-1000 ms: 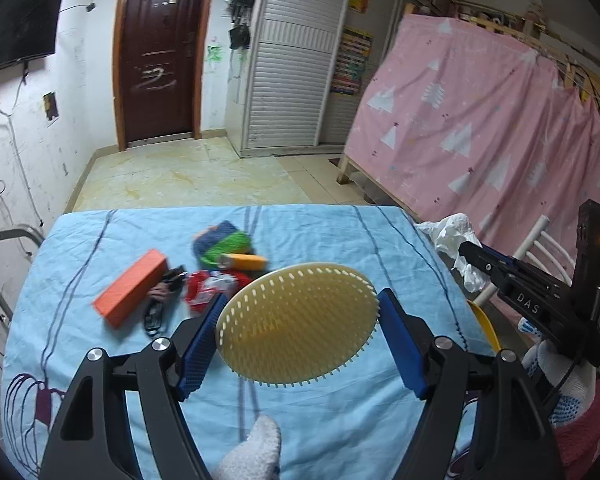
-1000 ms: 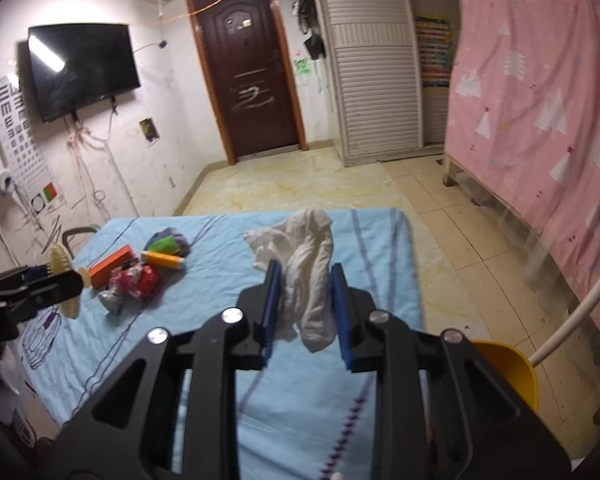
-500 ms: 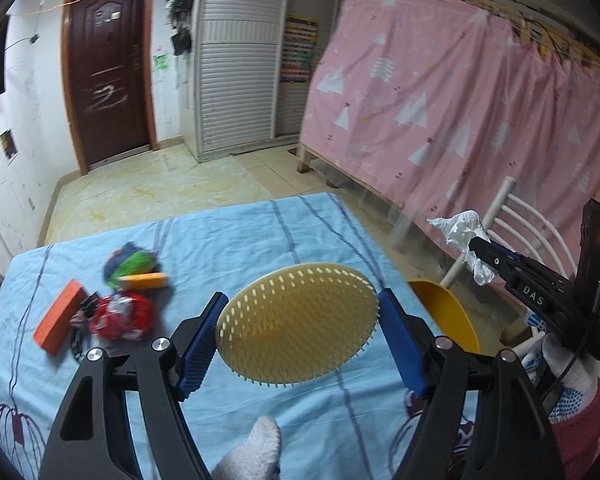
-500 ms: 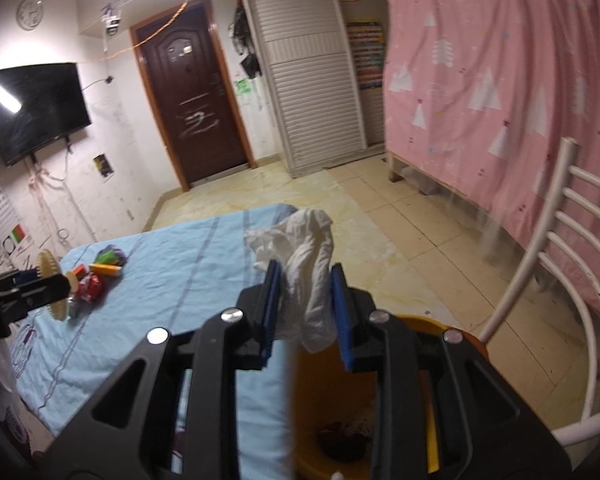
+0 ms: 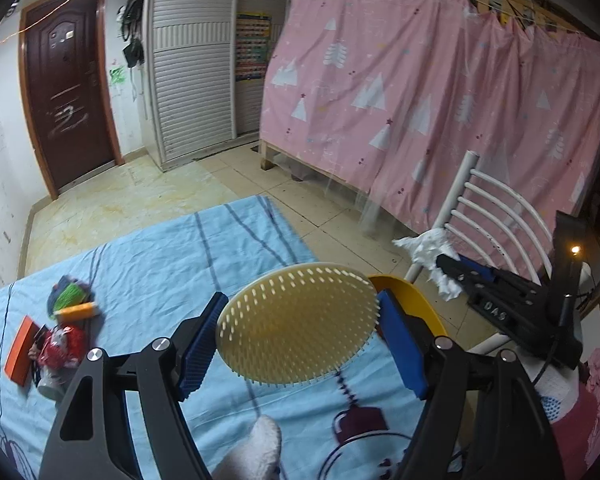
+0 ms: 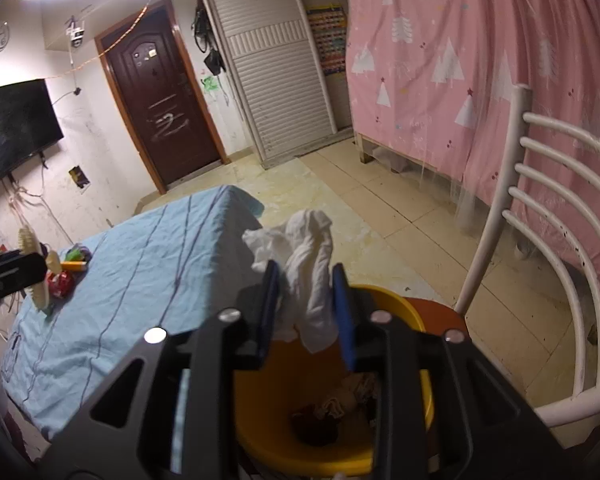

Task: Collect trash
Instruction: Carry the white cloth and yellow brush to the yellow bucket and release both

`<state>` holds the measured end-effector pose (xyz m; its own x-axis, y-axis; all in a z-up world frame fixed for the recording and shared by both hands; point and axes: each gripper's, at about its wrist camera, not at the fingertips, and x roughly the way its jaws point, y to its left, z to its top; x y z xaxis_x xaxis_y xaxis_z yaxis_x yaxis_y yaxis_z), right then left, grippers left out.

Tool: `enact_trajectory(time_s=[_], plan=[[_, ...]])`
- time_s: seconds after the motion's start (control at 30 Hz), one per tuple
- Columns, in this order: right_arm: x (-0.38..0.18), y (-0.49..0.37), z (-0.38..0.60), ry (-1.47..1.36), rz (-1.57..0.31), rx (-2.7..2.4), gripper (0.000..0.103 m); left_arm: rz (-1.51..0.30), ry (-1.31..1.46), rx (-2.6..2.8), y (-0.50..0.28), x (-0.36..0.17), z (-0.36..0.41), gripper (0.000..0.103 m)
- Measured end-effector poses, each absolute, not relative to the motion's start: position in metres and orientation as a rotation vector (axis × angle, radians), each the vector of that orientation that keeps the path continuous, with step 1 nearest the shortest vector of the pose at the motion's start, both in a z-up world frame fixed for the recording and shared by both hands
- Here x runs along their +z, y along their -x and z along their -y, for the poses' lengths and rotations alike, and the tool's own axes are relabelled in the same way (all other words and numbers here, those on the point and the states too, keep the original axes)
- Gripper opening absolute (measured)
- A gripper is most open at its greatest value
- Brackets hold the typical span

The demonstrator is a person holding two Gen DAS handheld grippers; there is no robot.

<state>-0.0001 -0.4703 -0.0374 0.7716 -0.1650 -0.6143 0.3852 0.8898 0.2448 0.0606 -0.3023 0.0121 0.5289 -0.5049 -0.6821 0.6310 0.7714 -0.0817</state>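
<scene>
My right gripper (image 6: 306, 276) hangs over a yellow bin (image 6: 404, 312) beside the table. A crumpled white tissue (image 6: 310, 240) is between its blue pads; the jaws are starting to open, but the pads still touch the tissue. The bin holds dark scraps (image 6: 332, 412). My left gripper (image 5: 299, 298) is shut on a round yellow bristled brush (image 5: 296, 332), held above the table's right edge near the bin (image 5: 404, 288). The left wrist view shows the tissue (image 5: 430, 248) at the tip of the right gripper (image 5: 456, 268).
The blue cloth-covered table (image 5: 160, 264) carries an orange box (image 5: 18, 344), a red wrapper (image 5: 62, 346), an orange tube (image 5: 76, 312) and a green-blue bundle (image 5: 70, 294) at its left. A white chair (image 6: 540, 220) stands right of the bin, with a pink curtain (image 6: 480, 60) behind.
Both grippers swung right, from over the table to the bin by the chair. The tissue now hangs above the bin. The brush stays gripped in the left gripper.
</scene>
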Motion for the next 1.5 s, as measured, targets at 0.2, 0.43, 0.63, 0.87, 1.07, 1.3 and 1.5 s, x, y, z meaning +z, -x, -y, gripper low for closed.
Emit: enact_trajectory(time_s=[0.2, 0.43, 0.63, 0.87, 1.07, 1.3, 1.5], plan=[[-0.04, 0.008, 0.481, -0.394, -0.601, -0.34, 0.049, -0.749, -0.181, -0.749, -0.058, 0.014, 0.326, 0.067], [-0.038, 0.027, 0.502, -0.442, -0.552, -0.381, 0.049, -0.76, -0.172, -0.832, -0.055, 0.009, 0.357, 0.067], [-0.037, 0.037, 0.519, -0.483, -0.526, -0.391, 0.049, -0.76, -0.196, -0.874, -0.046, 0.004, 0.387, 0.068], [-0.035, 0.04, 0.525, -0.499, -0.508, -0.39, 0.05, -0.753, -0.211, -0.904, -0.039, 0.005, 0.407, 0.081], [-0.036, 0.037, 0.52, -0.501, -0.512, -0.367, 0.05, -0.751, -0.208, -0.886, -0.042, 0.009, 0.396, 0.081], [-0.029, 0.022, 0.503, -0.467, -0.529, -0.337, 0.05, -0.733, -0.164, -0.852, -0.052, 0.019, 0.368, 0.081], [-0.018, 0.003, 0.478, -0.424, -0.537, -0.298, 0.051, -0.717, -0.12, -0.801, -0.065, 0.027, 0.333, 0.081]])
